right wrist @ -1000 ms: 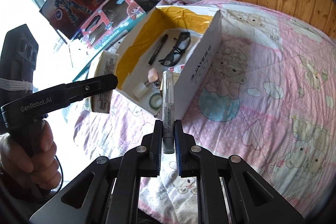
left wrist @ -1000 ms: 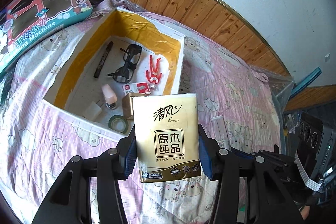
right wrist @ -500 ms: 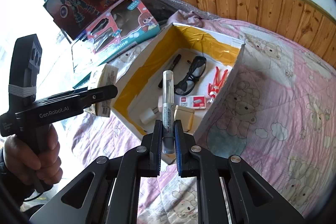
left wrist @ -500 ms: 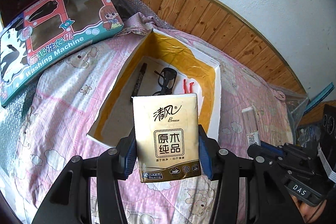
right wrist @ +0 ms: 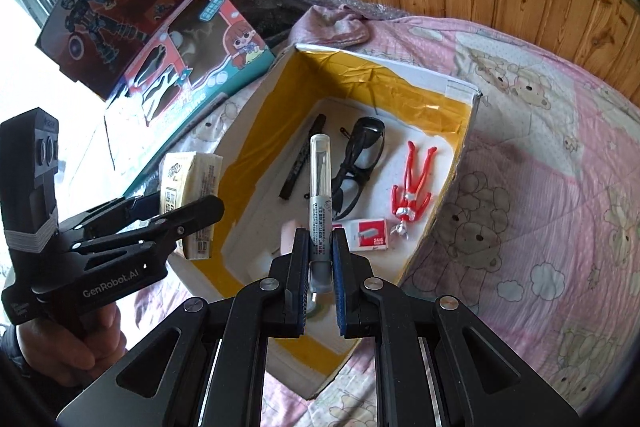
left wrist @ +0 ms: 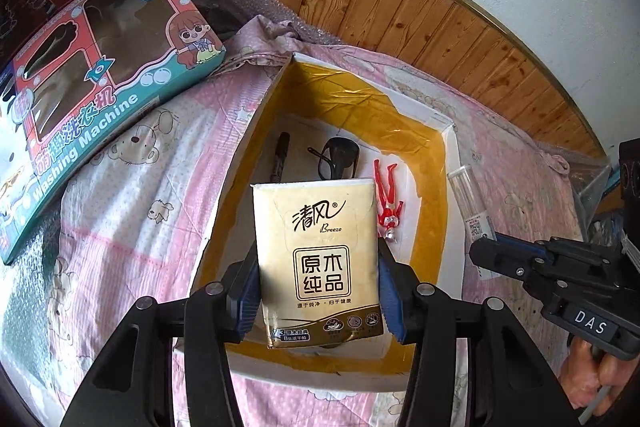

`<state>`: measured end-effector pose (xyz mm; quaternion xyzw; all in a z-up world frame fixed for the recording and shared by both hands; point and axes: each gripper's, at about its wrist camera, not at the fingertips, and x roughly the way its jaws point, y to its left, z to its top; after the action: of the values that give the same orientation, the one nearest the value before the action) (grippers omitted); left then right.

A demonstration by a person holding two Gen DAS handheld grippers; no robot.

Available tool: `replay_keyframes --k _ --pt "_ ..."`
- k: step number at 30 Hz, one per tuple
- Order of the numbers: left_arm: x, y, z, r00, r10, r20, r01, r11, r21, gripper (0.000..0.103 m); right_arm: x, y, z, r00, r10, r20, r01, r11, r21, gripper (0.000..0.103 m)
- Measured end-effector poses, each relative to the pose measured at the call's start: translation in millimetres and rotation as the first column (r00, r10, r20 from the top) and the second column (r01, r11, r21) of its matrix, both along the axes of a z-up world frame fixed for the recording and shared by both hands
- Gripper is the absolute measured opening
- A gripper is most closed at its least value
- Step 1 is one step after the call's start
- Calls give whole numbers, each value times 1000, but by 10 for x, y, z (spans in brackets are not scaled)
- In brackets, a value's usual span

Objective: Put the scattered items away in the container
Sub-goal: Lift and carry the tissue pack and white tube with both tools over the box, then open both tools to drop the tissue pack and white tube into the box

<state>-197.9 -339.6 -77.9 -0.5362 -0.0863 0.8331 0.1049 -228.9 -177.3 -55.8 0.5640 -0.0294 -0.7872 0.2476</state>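
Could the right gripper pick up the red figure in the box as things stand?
Probably not yet. The right gripper is shut on a silver marker, so it has no free grip. The red figure itself lies uncovered on the floor of the open box.

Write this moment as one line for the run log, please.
left tongs: holding tissue pack | right tongs: holding pen | both over box
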Motion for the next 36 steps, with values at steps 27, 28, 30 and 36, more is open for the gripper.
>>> replay_keyframes --k 27,28,30,36 --pt "-664 158 -481 998 2 67 2 998 -66 53 -755 -127 -484 998 -39 43 35 994 103 23" --pt "-661 147 -493 998 5 70 0 998 -64 53 -744 -135 -469 999 -33 36 29 994 107 23" --pt "-645 126 -502 997 13 70 -9 998 -62 53 -713 -151 -430 1000 -23 19 20 993 117 23" --pt "-584 103 -478 998 19 64 -16 999 -48 53 -604 -226 -295 999 10 -33 -5 988 153 23"
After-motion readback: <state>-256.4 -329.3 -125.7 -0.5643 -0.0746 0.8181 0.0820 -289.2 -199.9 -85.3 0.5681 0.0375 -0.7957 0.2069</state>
